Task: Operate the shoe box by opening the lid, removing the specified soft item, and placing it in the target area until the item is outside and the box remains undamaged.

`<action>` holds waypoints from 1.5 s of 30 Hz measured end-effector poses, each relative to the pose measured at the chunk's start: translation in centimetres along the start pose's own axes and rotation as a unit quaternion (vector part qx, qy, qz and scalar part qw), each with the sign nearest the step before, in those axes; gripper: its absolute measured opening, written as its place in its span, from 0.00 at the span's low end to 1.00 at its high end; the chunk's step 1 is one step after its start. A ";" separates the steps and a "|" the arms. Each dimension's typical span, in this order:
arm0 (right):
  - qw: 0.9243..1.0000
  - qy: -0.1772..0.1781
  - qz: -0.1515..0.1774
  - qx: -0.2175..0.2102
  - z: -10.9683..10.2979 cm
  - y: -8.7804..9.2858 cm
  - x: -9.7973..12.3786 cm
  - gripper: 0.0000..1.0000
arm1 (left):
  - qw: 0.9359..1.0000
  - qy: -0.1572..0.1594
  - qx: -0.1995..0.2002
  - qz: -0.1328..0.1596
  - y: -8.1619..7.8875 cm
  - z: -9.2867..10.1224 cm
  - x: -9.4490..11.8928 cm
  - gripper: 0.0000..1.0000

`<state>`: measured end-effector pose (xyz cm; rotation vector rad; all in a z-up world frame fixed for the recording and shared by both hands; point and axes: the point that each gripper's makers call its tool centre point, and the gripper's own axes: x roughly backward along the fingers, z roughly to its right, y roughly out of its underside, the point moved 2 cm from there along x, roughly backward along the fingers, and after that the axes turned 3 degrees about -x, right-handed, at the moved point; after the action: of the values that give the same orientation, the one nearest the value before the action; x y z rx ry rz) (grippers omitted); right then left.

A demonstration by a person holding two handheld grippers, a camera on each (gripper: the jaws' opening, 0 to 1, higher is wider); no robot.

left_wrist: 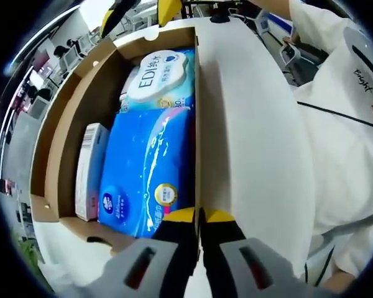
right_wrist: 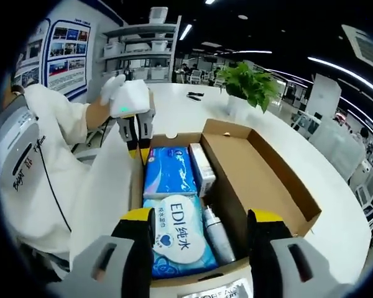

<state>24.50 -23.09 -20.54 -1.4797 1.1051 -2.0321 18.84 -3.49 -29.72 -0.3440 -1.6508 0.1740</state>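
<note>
With my left hand-held gripper [left_wrist: 199,222] clenched on the box [right_wrist: 280,180] wall and the lid [left_wrist: 248,124] open, my right hand-held gripper [right_wrist: 199,223], released, must next take a soft pack [right_wrist: 174,239].

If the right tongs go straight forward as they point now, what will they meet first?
Probably the EDI wipes pack in the open shoe box: it lies between the open right tongs, though depth is unclear.

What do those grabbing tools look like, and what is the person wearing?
Each gripper is light grey plastic with two fingers capped in yellow and black. The right gripper shows its yellow caps; the left gripper has a pale boxy body lit by a small green light. The person wears a white coat sleeve with black lettering and piping.
</note>
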 end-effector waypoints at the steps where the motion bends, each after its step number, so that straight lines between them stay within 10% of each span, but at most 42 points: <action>1: 1.000 0.001 -0.011 0.009 -0.1 0.3 -0.1 0.56 | 1.000 0.001 0.001 0.000 0.0 0.0 0.0 0.01; 14: 0.996 -0.075 -0.043 0.029 -2.4 2.1 -1.3 0.60 | 1.000 0.002 0.002 -0.003 0.0 0.0 0.0 0.01; 45: 0.983 -0.111 -0.141 0.040 -3.5 2.8 -3.9 0.66 | 1.000 -0.002 0.002 -0.003 0.0 0.0 0.0 0.01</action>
<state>22.33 -20.84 -25.56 -1.8542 0.7512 -1.9979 18.80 -3.49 -29.76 -0.3366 -1.6546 0.1730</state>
